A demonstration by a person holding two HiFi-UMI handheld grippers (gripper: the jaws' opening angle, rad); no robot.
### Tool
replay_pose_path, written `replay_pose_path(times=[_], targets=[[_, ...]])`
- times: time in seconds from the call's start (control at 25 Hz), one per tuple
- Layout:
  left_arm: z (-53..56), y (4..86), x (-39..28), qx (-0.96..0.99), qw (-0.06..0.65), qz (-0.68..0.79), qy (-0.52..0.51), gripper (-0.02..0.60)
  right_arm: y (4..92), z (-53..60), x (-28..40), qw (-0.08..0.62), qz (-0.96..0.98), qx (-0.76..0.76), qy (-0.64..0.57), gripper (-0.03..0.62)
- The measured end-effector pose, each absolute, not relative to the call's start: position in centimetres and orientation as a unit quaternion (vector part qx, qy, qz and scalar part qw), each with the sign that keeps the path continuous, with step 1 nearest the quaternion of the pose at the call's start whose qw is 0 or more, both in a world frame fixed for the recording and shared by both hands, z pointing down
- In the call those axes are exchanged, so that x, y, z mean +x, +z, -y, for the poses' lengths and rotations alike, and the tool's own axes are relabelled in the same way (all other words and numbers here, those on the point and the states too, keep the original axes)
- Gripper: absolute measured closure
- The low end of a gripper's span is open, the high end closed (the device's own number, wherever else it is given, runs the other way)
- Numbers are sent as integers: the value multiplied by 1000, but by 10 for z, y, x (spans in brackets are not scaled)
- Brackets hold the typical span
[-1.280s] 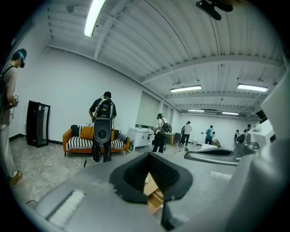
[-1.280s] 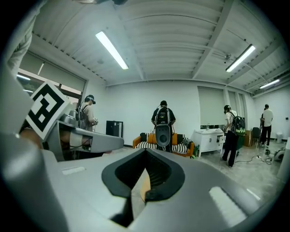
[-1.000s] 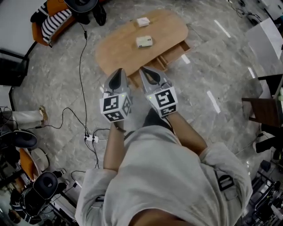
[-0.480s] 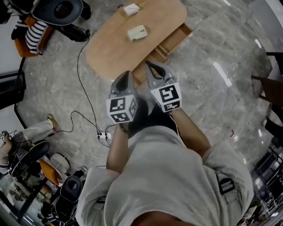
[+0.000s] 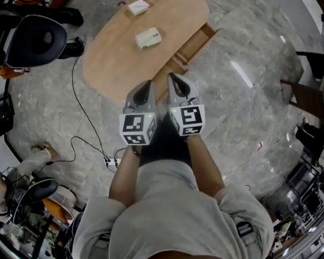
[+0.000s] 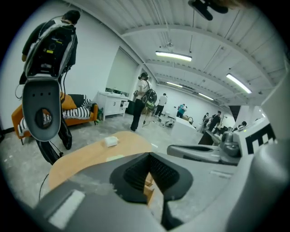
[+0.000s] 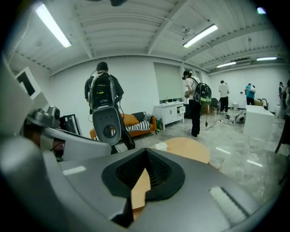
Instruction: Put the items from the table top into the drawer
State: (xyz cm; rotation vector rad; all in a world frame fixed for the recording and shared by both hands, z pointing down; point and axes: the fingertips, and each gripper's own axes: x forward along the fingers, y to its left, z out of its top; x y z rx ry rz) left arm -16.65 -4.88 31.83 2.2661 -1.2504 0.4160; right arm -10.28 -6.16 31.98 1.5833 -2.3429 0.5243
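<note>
Closed left tool [image 5: 150,83] and right tool [image 5: 171,77] hover short of the box [image 5: 148,38].

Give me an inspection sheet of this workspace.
Surface: oval wooden table, bare wood around two items.
Job's things: near white box and far white box on the table; drawer pulled open.
Clutter: nothing seen on the table.
Grippers: left claw and right claw both shut, empty, side by side.
Cables: black cable across the floor to a power strip.
Surroundings: grey stone floor, black chair, people standing beyond.
</note>
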Motion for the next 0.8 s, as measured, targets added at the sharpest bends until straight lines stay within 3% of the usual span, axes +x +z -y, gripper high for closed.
replay_pose_path(times=[0.32,0.8], targets=[[86,441,-162,812,301,465,185,561,429,116,-97,147,816,520,205,586],[157,536,-150,762,345,511,198,561,531,201,-52,221,837,443,233,586]])
